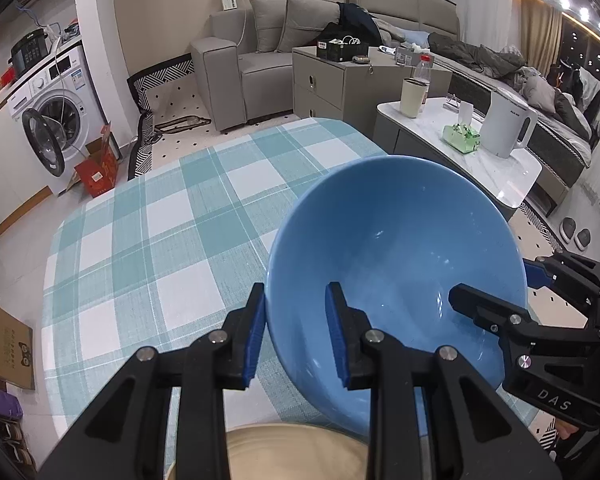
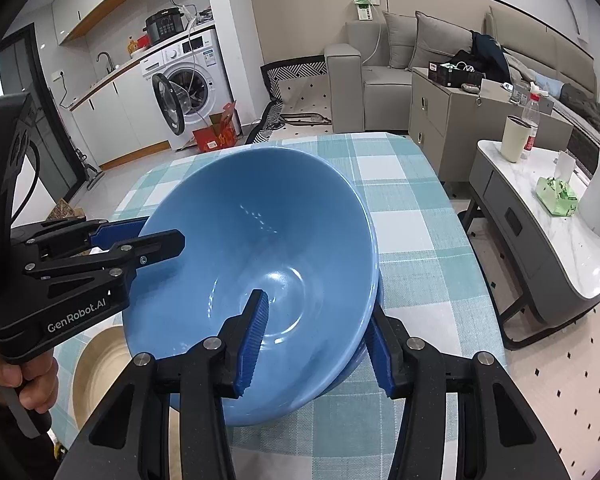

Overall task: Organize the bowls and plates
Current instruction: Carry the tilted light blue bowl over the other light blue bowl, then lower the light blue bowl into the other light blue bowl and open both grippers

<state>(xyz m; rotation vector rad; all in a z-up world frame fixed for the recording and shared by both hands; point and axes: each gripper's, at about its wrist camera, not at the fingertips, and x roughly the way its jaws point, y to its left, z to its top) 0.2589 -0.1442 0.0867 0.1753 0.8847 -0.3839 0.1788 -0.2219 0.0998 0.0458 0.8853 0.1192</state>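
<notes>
Pinching the blue bowl (image 1: pixel 396 264) rim, my left gripper (image 1: pixel 296 334) and right gripper (image 2: pixel 314 344) hold it tilted over the checked tablecloth (image 1: pixel 160 240); only the right view shows a hand (image 2: pixel 18 384) and what may be a second bowl nested beneath.

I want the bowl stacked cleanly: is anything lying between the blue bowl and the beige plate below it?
Nothing visible does. The glossy blue ceramic bowl, gripped at its rim by the left claw and right claw, hangs over the checked tablecloth; the round beige plate looks bare where visible.
</notes>
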